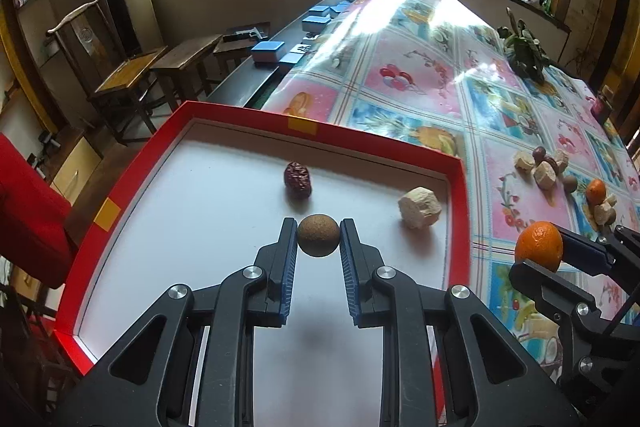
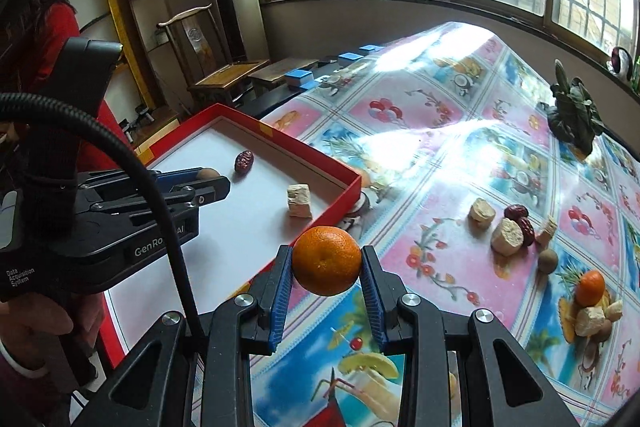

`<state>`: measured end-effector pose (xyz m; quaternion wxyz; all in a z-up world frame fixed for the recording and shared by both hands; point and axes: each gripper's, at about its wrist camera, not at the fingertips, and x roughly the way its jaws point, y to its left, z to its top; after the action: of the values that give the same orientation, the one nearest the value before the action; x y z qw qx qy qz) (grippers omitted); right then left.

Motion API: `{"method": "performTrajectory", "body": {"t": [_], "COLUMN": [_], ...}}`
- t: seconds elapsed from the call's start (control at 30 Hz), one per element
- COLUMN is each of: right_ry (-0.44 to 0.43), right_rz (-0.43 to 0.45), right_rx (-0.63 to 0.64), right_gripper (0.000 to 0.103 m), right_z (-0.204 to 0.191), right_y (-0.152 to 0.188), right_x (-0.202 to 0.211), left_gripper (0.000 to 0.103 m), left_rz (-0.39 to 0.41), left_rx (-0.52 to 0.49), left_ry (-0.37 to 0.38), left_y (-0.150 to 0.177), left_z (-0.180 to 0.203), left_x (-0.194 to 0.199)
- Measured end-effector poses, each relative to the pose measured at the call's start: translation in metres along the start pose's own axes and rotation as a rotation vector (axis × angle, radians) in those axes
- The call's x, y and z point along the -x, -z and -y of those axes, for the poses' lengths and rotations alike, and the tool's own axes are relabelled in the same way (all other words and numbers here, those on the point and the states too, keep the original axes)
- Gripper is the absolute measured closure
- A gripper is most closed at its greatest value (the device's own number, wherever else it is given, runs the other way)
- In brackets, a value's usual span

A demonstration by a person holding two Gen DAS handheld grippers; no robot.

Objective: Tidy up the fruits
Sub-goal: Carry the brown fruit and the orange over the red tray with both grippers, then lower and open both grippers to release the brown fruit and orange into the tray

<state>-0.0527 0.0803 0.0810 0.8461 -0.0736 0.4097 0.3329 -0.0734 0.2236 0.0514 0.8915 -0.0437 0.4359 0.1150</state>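
Observation:
My left gripper [image 1: 318, 233] is shut on a small brown round fruit [image 1: 318, 235], held above the white floor of the red box [image 1: 456, 163]. Inside the box lie a dark red date [image 1: 297, 180] and a pale beige chunk [image 1: 419, 207]. My right gripper [image 2: 326, 261] is shut on an orange tangerine [image 2: 326, 261], held over the tablecloth just outside the box's right wall [image 2: 340, 195]. In the right wrist view the left gripper [image 2: 216, 183] reaches over the box from the left with the brown fruit [image 2: 209, 173] barely showing.
Loose on the patterned tablecloth [image 2: 460, 155] to the right lie beige chunks [image 2: 507, 235], dates [image 2: 520, 219], a brown round fruit [image 2: 547, 260] and another tangerine [image 2: 591, 287]. A dark leafy bundle [image 2: 572, 115] lies further back. A person in red [image 2: 60, 39] stands at the left.

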Motion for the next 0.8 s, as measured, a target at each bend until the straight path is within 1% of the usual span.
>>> {"method": "performTrajectory", "body": {"t": [0.17,0.33,0.6,0.8], "right_ry": [-0.035,-0.062,-0.093,-0.095], "right_rz": [-0.009,-0.025,-0.077,-0.107], "right_rx": [0.035,0.055,0.087,0.100], "right_gripper": [0.071,0.071,0.071,0.071], "right_z": [-0.017,-0.027,-0.040,-0.041], "right_y": [-0.011,-0.021,-0.027,-0.027], "right_x": [-0.015,-0.032,-0.059,-0.074], "left_gripper": [0.082,0.082,0.082,0.082], "left_rz": [-0.017,-0.039,-0.061,-0.085], "left_rx": [0.023,0.043,0.055,0.064], "left_ry": [-0.016,-0.013,-0.006,0.002], "left_y": [0.000,0.001,0.000,0.000], "left_z": [-0.015,-0.026,-0.032,-0.035], "left_x": [-0.008,-0.016,-0.024,-0.030]}}
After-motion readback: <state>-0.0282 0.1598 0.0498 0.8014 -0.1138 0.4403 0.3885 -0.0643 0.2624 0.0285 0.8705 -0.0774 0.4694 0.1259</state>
